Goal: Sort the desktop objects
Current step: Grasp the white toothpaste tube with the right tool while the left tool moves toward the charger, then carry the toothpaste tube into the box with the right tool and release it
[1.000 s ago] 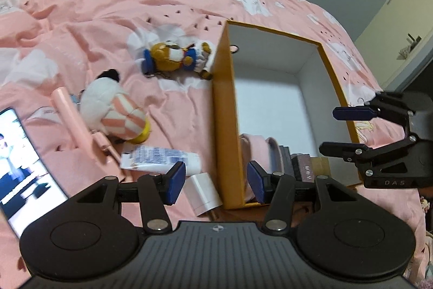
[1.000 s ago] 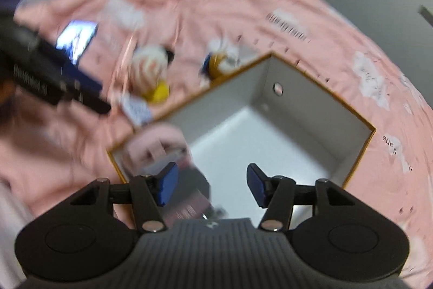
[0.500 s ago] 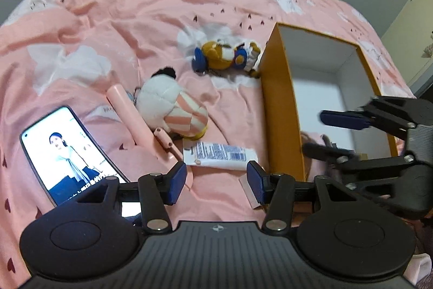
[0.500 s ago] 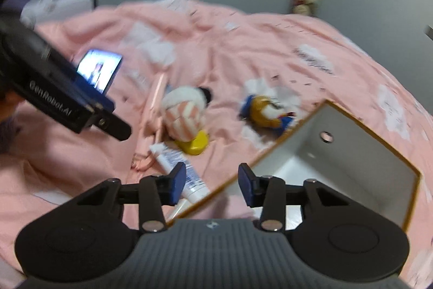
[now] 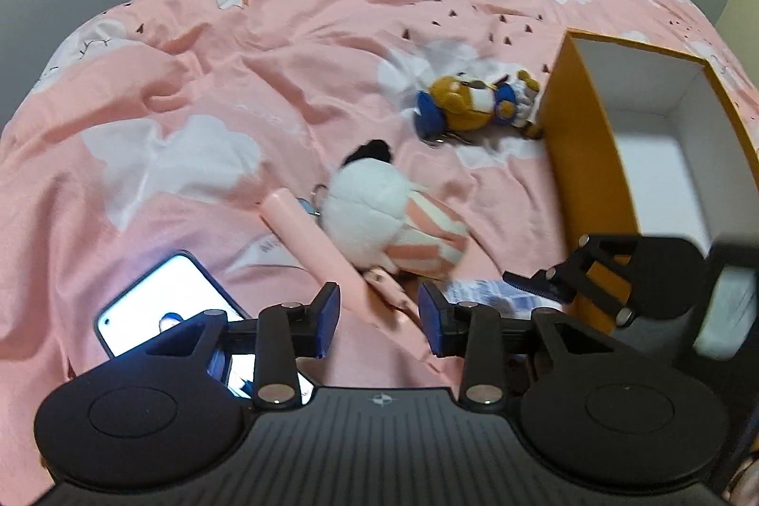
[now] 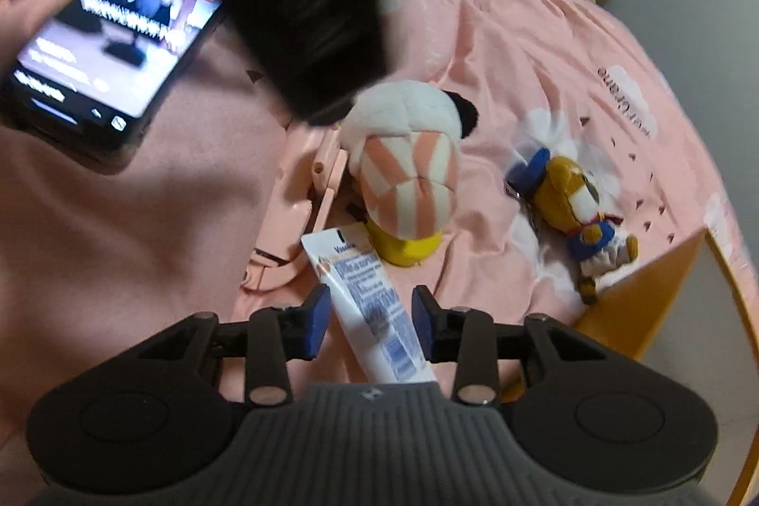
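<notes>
Two sets of tongs work over a pink bed. Beside its clutter stands an orange box, open, its near end hidden by the right gripper. A lit phone lies well apart from it. Next in size: a striped plush, touching a pink case, and a bear toy lying against the box wall. Smallest is a white tube, flat on the bed between the right tongs, which stand wide and hold nothing. The left tongs hover wide and unloaded over the case. Risk, as judged: closing on the tube's flat, slick body (soft bedding beneath) could squeeze it out or snag the sheet; the crowded plush may be nudged.
</notes>
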### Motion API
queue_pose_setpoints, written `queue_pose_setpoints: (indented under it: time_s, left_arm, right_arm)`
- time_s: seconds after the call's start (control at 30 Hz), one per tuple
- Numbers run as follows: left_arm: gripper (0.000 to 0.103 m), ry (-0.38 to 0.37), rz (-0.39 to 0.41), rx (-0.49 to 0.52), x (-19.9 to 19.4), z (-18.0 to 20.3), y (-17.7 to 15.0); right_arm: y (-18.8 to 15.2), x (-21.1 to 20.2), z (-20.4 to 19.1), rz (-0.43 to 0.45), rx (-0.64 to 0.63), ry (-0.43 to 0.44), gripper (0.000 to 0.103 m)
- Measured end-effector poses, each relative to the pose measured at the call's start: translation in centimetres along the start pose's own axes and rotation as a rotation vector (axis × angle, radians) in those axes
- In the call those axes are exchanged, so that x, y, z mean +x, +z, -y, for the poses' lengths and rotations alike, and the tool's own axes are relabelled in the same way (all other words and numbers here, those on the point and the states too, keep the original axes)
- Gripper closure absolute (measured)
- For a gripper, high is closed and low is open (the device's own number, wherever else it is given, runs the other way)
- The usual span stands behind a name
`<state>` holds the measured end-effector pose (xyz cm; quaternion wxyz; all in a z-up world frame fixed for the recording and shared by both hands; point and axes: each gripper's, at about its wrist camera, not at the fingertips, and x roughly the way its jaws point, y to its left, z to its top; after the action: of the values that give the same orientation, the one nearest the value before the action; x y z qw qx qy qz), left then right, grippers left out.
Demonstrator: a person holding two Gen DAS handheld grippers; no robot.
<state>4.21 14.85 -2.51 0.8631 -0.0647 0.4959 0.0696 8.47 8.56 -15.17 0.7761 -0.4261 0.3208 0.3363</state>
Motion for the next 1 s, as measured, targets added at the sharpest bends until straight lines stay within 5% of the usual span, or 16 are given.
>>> queue_pose_setpoints:
  time_s: [0.3,0.57,0.8,1.0]
  left_arm:
    - [0.061,-0.055,-0.026,-0.073,1.1,-2.2,0.0]
    - [0.061,-0.067,-0.012,-0.098,0.8,-2.3,-0.1]
    - [0.061,-0.124,0.004,-0.086,-0.1,-1.4,-0.1]
    - [0.061,-0.221,-0.017,-0.078,-0.2,0.4,-0.4]
  right_arm:
    - [0.6,3.2,-3.0,-0.040,-0.155,-0.077,0.066]
    - [0.3,2.3,-2.9,-0.019,-0.152,-0.149,0.088]
    - [-1.0,-2.7,4.1,0.063,0.154,-0.088,0.091]
    - [-3.5,-9.2,11.5,0.212,0.544,0.097,0.091]
